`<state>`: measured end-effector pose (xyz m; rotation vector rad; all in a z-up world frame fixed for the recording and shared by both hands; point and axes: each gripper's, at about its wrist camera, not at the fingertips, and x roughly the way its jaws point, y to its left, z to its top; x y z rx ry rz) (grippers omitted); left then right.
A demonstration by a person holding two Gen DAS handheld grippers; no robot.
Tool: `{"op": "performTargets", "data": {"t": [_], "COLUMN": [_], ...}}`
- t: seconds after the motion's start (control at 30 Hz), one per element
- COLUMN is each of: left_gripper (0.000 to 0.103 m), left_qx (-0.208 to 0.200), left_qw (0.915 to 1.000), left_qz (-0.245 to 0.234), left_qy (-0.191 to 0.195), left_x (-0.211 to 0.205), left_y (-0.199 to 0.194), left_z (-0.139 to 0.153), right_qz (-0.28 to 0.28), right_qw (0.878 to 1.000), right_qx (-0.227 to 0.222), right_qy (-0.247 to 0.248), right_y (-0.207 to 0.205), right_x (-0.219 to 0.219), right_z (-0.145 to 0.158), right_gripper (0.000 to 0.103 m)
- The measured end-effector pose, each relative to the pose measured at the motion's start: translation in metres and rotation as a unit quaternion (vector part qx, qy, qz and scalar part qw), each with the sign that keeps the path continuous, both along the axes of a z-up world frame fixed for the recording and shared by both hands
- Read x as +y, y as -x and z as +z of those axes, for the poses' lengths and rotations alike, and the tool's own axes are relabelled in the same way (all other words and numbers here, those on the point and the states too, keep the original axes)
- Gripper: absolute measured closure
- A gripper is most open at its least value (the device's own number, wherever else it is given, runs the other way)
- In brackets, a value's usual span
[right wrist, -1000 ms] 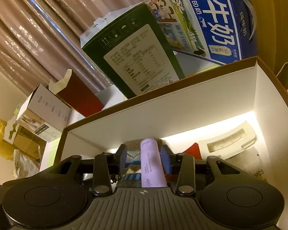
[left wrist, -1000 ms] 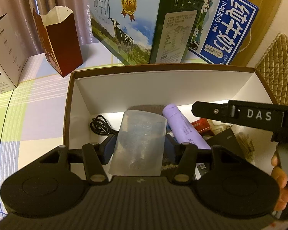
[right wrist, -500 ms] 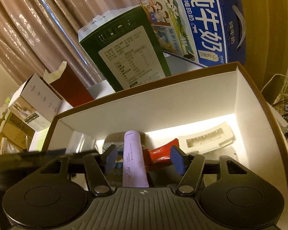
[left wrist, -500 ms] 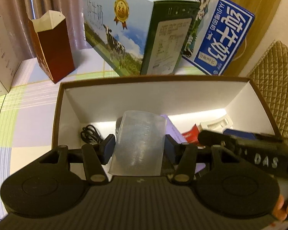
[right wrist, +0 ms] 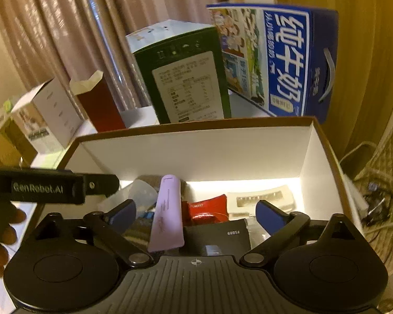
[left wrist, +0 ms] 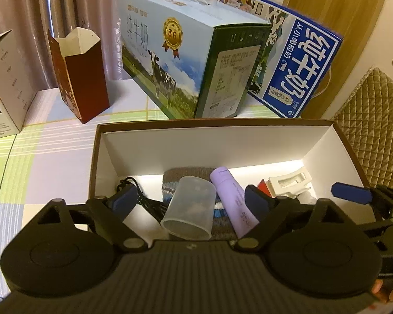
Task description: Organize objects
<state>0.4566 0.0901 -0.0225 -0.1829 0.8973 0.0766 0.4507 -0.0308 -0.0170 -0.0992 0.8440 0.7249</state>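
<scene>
An open brown box with white walls [left wrist: 222, 146] [right wrist: 201, 157] holds the items. A clear plastic cup [left wrist: 190, 206] lies tipped on a knitted cloth [left wrist: 188, 178] in the box. It sits free between the widening jaws of my left gripper [left wrist: 191, 202], and neither pad touches it. A lilac tube [right wrist: 167, 212] [left wrist: 233, 204] rests beside the cup. My right gripper [right wrist: 195, 212] hangs over the box with its jaws opening, and the tube lies loose between them. Its blue fingertip [left wrist: 351, 193] shows at the right of the left wrist view.
The box also holds a black cable [left wrist: 129, 185], a red packet [right wrist: 208, 206], a white plastic holder [right wrist: 262, 197] and a black box [right wrist: 217, 235]. Behind stand two milk cartons [left wrist: 186, 62] [left wrist: 296, 62], a maroon carton [left wrist: 78, 70] and a white carton [left wrist: 5, 83]. A quilted chair back [left wrist: 374, 120] is on the right.
Both grippers have spread their jaws. The left let go of the cup, which tipped onto the cloth. The right released the lilac tube and drew back a little.
</scene>
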Motion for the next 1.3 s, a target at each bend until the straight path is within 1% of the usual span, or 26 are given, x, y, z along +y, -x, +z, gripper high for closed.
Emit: {"op": "performTargets", "data": {"t": [0.1,0.3,0.4,0.63,0.8,0.93,1.13,1.3], "left_gripper": [0.013,0.012,0.009,0.008,0.007,0.004,0.004,0.002], "left_qx": [-0.002,-0.009,-0.011,-0.020,-0.029,-0.037,-0.048,-0.048], "left_qw": [1.0000,0.9999,0.9997,0.9992,0.9988,0.9985,0.9981,0.9981], "left_qz": [0.002,0.010,0.016,0.017,0.018,0.018,0.020,0.028], "left_qy": [-0.002,-0.010,-0.014,-0.030,-0.034,-0.035,-0.034,-0.028], "left_x": [-0.001,-0.003,-0.004,-0.013,-0.022,-0.032,-0.050,-0.063], "left_y": [0.008,0.025,0.035,0.066,0.091,0.113,0.144,0.170], "left_z": [0.005,0.016,0.022,0.035,0.045,0.053,0.062,0.068], "right_qz": [0.007,0.011,0.006,-0.005,-0.007,-0.007,-0.005,-0.003], "right_qw": [1.000,0.999,0.999,0.999,0.999,0.999,0.999,0.999], "right_qx": [-0.016,-0.032,-0.032,-0.034,-0.038,-0.041,-0.043,-0.036], "right_qy": [0.010,0.014,0.011,-0.002,-0.011,-0.018,-0.028,-0.035], "right_y": [0.009,0.022,0.029,0.048,0.065,0.081,0.102,0.119], "right_x": [-0.002,-0.013,-0.020,-0.039,-0.054,-0.068,-0.089,-0.108], "right_z": [0.001,0.006,0.010,0.023,0.035,0.044,0.055,0.063], "right_gripper": [0.002,0.002,0.002,0.002,0.002,0.002,0.002,0.002]}}
